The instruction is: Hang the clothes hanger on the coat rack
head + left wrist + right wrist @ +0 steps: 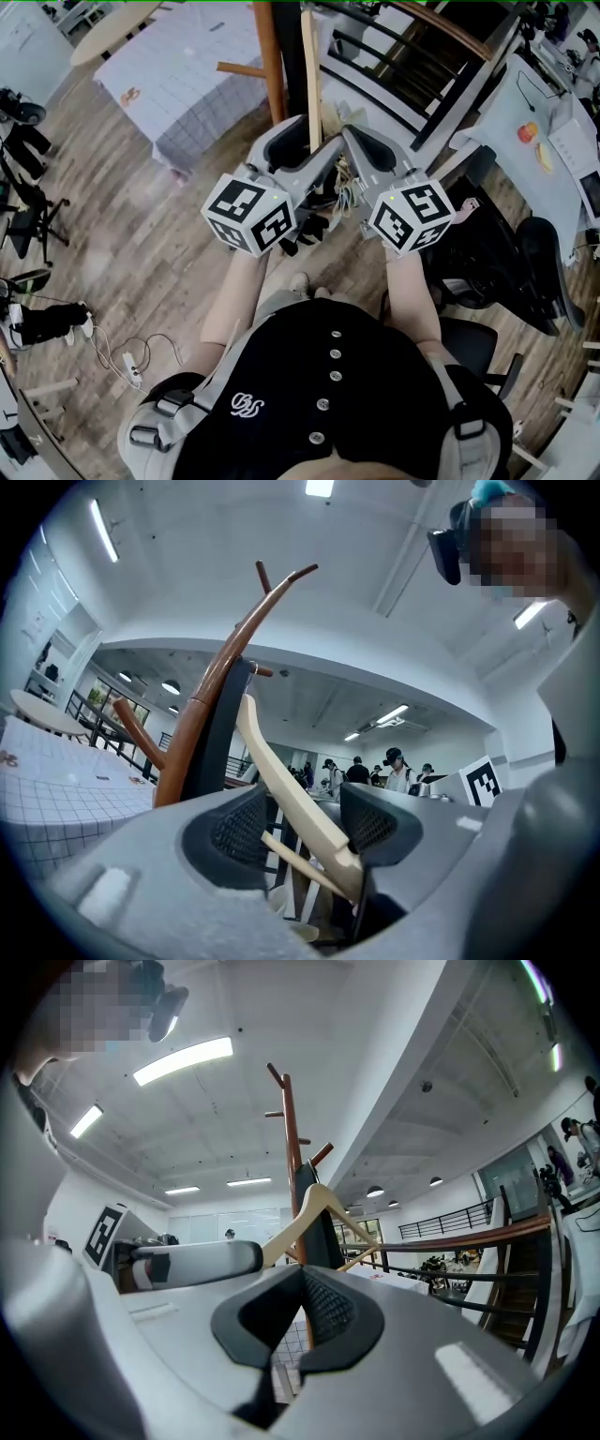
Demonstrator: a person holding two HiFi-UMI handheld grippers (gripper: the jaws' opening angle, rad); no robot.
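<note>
Left gripper, jaws wide apart, gripping nothing, the nearer hand: cream clothes hanger stands between them, long axis slanting to upper left against the brown coat rack just behind; right gripper, jaws together, empty, hanger beyond its tips at frame centre

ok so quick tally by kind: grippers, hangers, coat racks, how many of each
grippers: 2 (left gripper, right gripper)
clothes hanger: 1
coat rack: 1
total: 4
</note>
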